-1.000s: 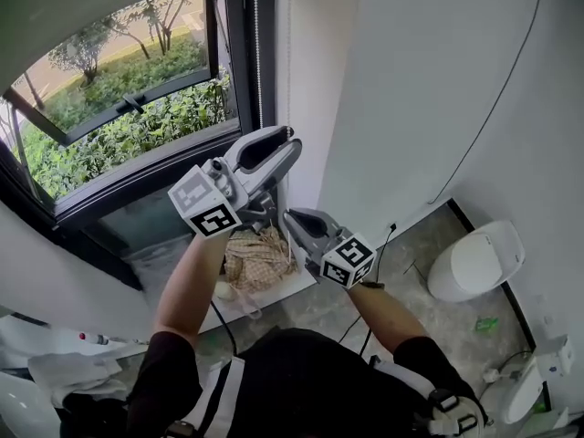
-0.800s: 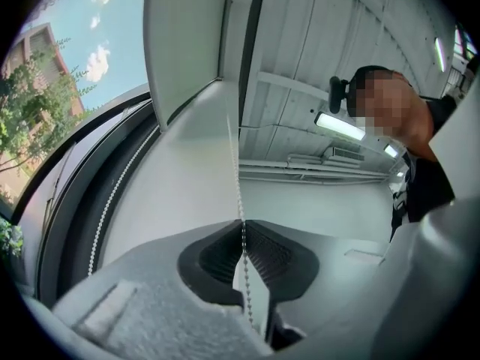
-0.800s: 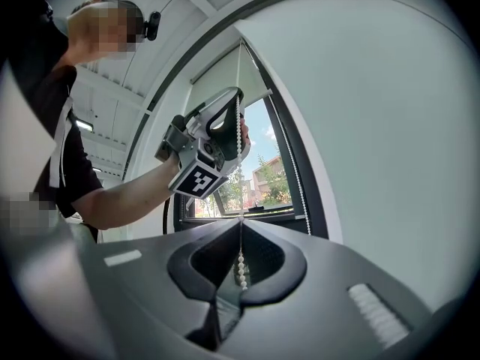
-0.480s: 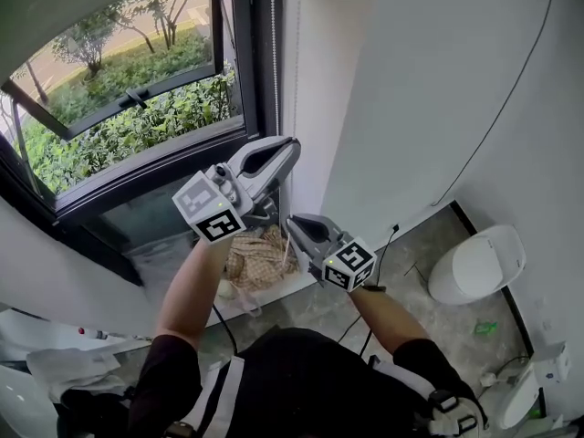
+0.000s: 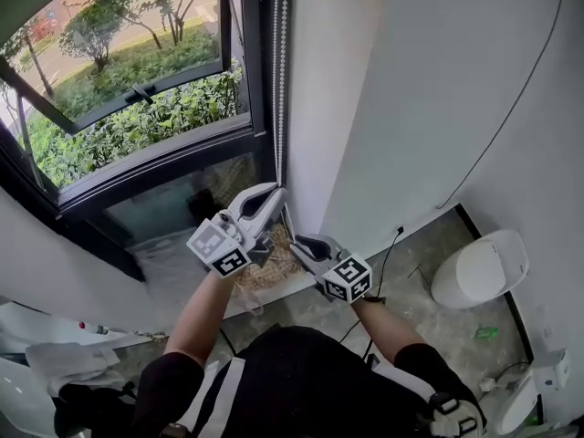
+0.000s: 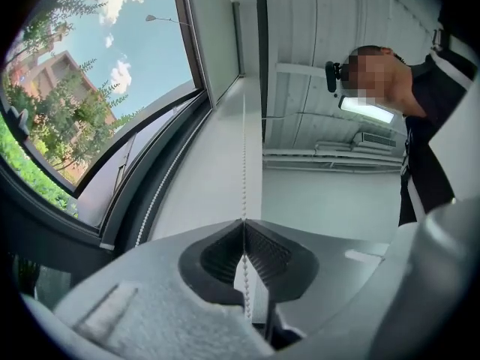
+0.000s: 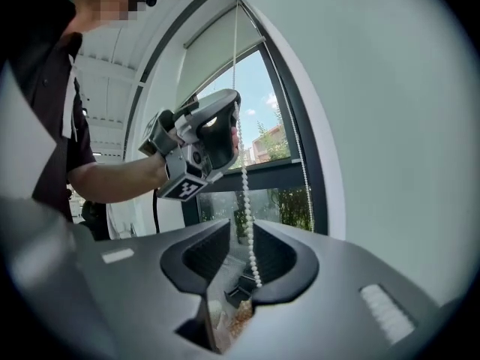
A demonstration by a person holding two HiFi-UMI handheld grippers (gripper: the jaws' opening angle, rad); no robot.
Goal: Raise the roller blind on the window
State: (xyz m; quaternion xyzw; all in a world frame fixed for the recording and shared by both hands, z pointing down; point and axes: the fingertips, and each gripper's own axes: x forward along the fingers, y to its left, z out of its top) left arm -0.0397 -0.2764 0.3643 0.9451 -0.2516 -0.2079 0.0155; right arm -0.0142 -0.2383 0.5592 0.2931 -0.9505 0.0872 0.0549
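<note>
Left edge: black-framed window (image 5: 246, 108), green shrubs outside the glass. The pale grey roller blind (image 7: 217, 45) sits high in the opening, seen in the right gripper view.

The white bead chain (image 5: 286, 62) hangs taut down the frame's right jamb, in the narrow strip between frame and wall. That strip leaves little side room; there is open air toward the person.

The left gripper (image 5: 276, 192) is clenched on the bead chain (image 6: 244, 163), which runs through the closed ribbed pads (image 6: 262, 250) and straight up. It is the higher of the two.

The right gripper (image 5: 294, 242) is just below it and released. Its jaws have just been opening, and the chain (image 7: 245, 193) dangles loose between them, with the pads not pressing.

Below the grippers a tan woven bundle (image 5: 266, 279) lies on the floor by the sill.

Right of that is a smooth white wall (image 5: 411, 108) with a thin black cable (image 5: 511, 108) curving down it. A white rounded toilet (image 5: 479, 267) stands far right, well apart.
</note>
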